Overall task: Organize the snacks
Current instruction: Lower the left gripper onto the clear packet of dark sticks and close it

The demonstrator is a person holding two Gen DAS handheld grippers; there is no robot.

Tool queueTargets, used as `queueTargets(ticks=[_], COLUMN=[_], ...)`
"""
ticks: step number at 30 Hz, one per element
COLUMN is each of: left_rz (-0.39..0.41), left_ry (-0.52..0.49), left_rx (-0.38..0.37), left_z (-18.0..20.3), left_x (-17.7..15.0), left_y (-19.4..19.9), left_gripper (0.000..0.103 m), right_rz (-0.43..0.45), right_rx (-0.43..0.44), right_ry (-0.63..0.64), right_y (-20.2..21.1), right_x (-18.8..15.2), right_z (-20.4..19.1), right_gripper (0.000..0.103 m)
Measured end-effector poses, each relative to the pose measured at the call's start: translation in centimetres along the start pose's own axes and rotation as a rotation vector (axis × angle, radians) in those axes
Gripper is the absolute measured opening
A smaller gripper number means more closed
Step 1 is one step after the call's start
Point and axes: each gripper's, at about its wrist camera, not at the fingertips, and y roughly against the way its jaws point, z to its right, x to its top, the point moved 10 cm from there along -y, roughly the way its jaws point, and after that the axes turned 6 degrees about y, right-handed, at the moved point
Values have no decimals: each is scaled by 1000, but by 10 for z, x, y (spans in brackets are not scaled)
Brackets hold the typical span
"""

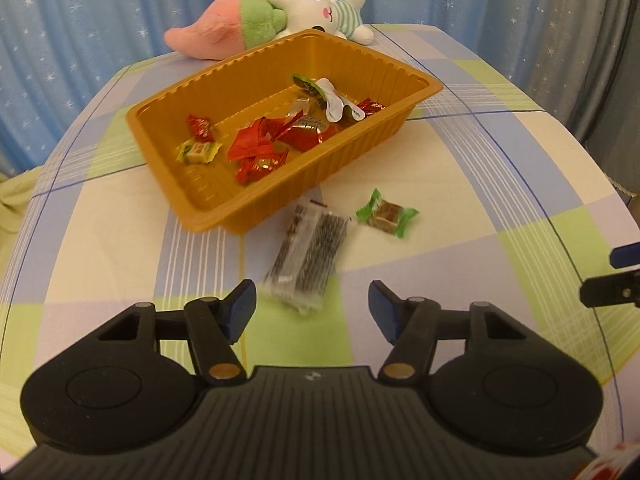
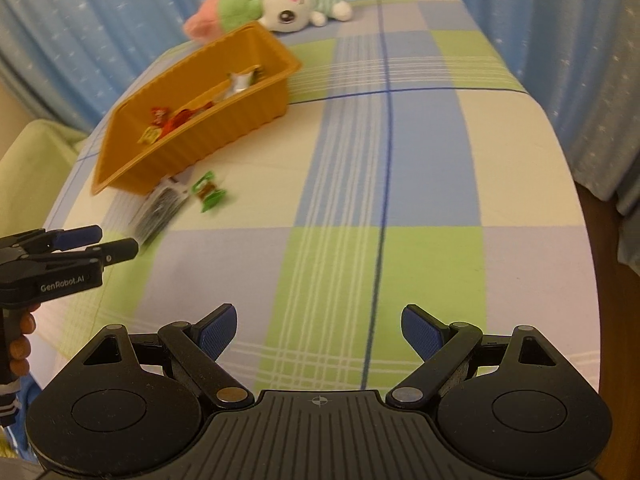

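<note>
An orange plastic tray (image 1: 168, 120) holds several wrapped candies, mostly red (image 1: 260, 144). On the checked cloth in front of it lie a clear packet with dark stripes (image 1: 308, 256) and a green-wrapped candy (image 1: 387, 213). My left gripper (image 1: 312, 308) is open and empty, its jaws on either side of the striped packet's near end, slightly short of it. My right gripper (image 2: 318, 332) is open and empty over bare cloth, well right of the snacks. The right wrist view shows the tray (image 2: 224, 136), the packet (image 2: 162, 210), the green candy (image 2: 208, 196) and the left gripper (image 2: 98, 242).
A pink and green plush (image 1: 224, 28) and a white rabbit plush (image 1: 320, 8) lie behind the tray at the table's far edge. Blue star-patterned curtains (image 1: 100, 20) hang behind. The table (image 2: 552, 184) drops off at right. The right gripper's fingers (image 1: 612, 284) show at the left view's right edge.
</note>
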Motion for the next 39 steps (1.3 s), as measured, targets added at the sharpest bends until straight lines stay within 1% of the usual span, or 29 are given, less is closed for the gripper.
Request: queueTargets(ticks=[6, 12, 14, 17, 19, 21, 22, 26, 32, 35, 37, 39], left_rz=[-4, -17, -22, -28, -32, -38, -38, -35, -42, -50, -54, -57], left_ry=[-25, -33, -30, -23, -20, -25, -29, -49, -29, -9, 8, 33], left_rx=[-15, -17, -19, -25, -38, -54, -58, -64, -62, -53, -39, -23], left_z=[-3, -5, -5, -5, -4, -2, -2, 0, -7, -15, -21, -30], left_x=[11, 17, 18, 20, 21, 21, 20, 17, 4, -6, -11, -17], left_y=[-22, -40, -44, -49, -51, -52, -51, -48, -33, -23, -17, -11], left_gripper=[59, 59, 58, 53, 45, 39, 37, 35, 35, 35, 35, 35], right_rz=[11, 20, 24, 34, 49, 59, 64, 81, 108, 109, 107, 115], right_rx=[-37, -53, -52, -46, -35, -22, -15, 21, 93, 137, 156, 172], right_ry=[-56, -80, -77, -61, -44, -22, -8, 59, 208, 283, 323, 367], right_y=[-1, -5, -6, -11, -14, -17, -18, -25, -39, -50, -57, -65], right_x=[3, 9, 11, 17, 22, 28, 31, 43, 58, 64, 68, 73], right_z=[11, 15, 14, 11, 7, 2, 0, -16, -48, -64, -73, -82], right_gripper=[89, 89, 89, 89, 89, 89, 89, 89, 88, 74, 70, 59])
